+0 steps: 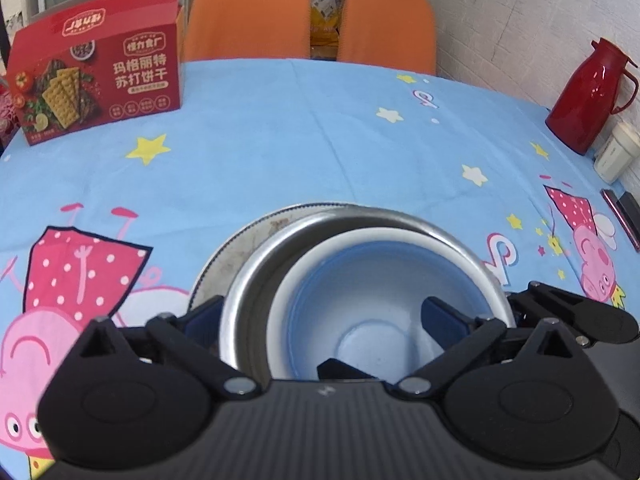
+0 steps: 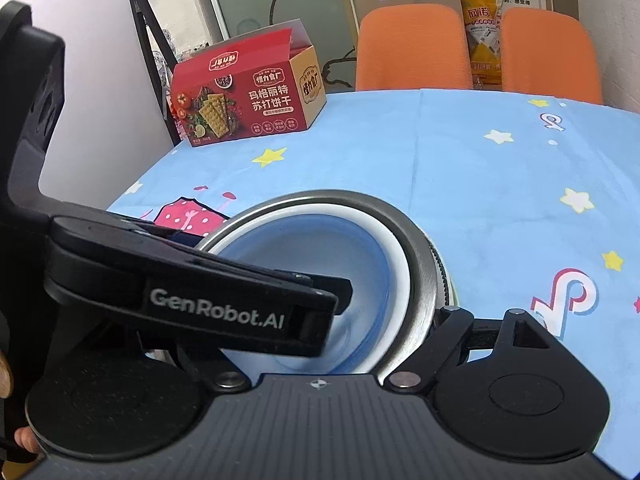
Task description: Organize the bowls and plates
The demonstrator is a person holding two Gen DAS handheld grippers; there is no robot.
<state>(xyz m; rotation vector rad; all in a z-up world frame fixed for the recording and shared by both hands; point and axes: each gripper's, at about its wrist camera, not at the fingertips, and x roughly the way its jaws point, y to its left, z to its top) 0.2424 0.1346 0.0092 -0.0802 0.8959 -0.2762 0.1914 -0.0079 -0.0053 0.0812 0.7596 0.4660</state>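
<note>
A white-and-blue bowl [image 1: 352, 280] sits inside a steel bowl [image 1: 256, 280], which rests on a patterned plate [image 1: 224, 256] on the blue tablecloth. My left gripper [image 1: 324, 312] is open: its left finger is outside the steel bowl's rim, its right finger [image 1: 444, 316] inside the blue bowl. In the right wrist view the same stack shows, blue bowl [image 2: 376, 264] in steel bowl [image 2: 420, 276]. The left gripper's finger [image 2: 224, 300] crosses in front. My right gripper's fingertips are hidden; its right finger linkage [image 2: 472, 328] sits by the steel bowl's rim.
A red cracker box [image 1: 96, 80] stands at the far left. Two orange chairs [image 1: 248, 12] are behind the table. A red thermos [image 1: 592, 92], a white jar [image 1: 616, 152] and a dark phone [image 1: 624, 216] are at the right edge.
</note>
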